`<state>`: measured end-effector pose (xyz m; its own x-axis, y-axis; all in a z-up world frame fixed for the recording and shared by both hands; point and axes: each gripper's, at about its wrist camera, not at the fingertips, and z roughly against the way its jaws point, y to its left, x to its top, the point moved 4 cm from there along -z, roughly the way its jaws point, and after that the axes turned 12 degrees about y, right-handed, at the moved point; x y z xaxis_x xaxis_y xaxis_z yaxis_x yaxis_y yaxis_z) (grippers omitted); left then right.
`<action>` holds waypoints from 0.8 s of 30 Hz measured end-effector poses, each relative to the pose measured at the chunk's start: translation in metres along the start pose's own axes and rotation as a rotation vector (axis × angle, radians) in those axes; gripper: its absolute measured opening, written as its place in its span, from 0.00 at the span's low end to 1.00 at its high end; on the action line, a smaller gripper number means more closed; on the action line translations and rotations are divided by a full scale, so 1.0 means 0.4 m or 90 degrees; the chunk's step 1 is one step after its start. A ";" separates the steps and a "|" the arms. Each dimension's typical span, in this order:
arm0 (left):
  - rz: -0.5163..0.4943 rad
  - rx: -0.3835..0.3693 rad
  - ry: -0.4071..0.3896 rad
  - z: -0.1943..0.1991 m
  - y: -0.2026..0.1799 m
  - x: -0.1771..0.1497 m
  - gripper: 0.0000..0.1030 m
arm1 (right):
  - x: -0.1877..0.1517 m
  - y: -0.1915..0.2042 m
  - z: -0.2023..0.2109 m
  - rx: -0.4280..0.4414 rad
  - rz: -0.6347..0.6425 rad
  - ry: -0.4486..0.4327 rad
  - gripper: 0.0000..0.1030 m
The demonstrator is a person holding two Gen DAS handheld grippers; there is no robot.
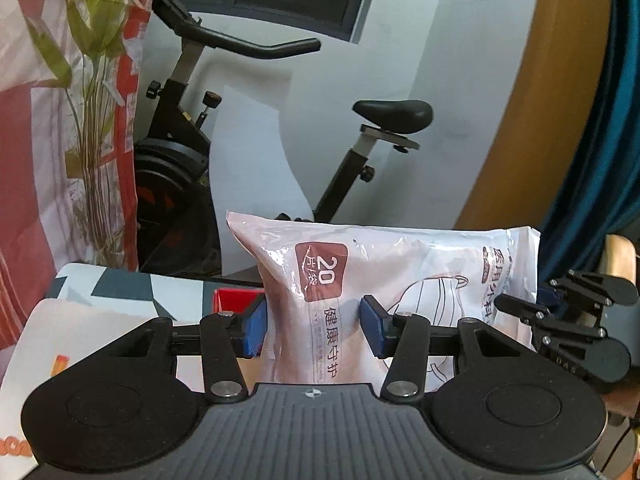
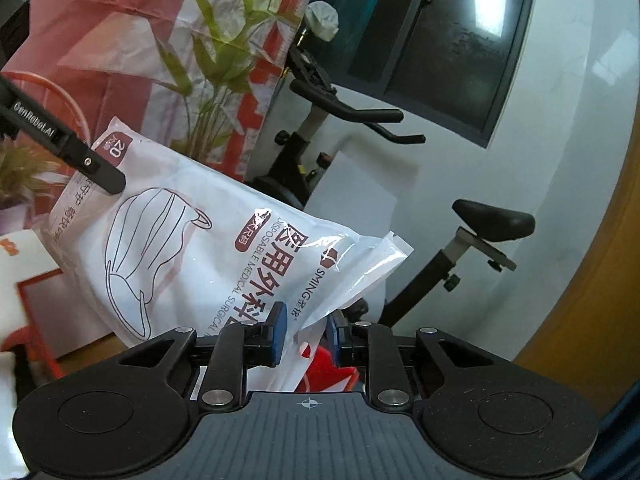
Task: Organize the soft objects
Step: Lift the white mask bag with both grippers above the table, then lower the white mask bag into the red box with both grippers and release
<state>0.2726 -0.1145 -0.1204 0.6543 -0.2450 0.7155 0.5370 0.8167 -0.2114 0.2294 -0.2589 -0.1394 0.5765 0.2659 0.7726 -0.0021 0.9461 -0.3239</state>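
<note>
Two tongs, left tongs (image 1: 312, 326) and right tongs (image 2: 303, 334), pinch the white crinkly plastic mask pack (image 1: 400, 276) aloft; its thin sealed edge could slip from the right pair.

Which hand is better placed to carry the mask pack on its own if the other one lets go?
Probably the left. The left gripper clamps the bulging body of the mask pack, while the right gripper only pinches the thin, flat sealed edge, so the pack would likely dangle.

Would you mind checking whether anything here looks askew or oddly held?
The mask pack hangs tilted in mid-air, gripped by the left gripper at one end while the right gripper pinches only its thin sealed edge.
</note>
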 end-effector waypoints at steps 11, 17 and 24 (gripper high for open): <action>-0.032 0.069 0.016 -0.187 0.047 0.067 0.50 | -0.042 0.018 -0.221 -0.051 0.037 0.031 0.16; -0.036 0.067 0.075 -0.265 0.067 0.058 0.49 | -0.077 0.039 -0.292 -0.060 0.067 0.085 0.15; -0.048 0.062 0.141 -0.301 0.115 0.019 0.45 | -0.113 0.090 -0.333 -0.082 0.128 0.149 0.13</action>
<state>0.3664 -0.1416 -0.2047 0.7208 -0.4062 0.5616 0.5415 0.8358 -0.0905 0.3122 -0.2614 -0.2589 0.7475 0.3804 0.5445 -0.0401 0.8441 -0.5347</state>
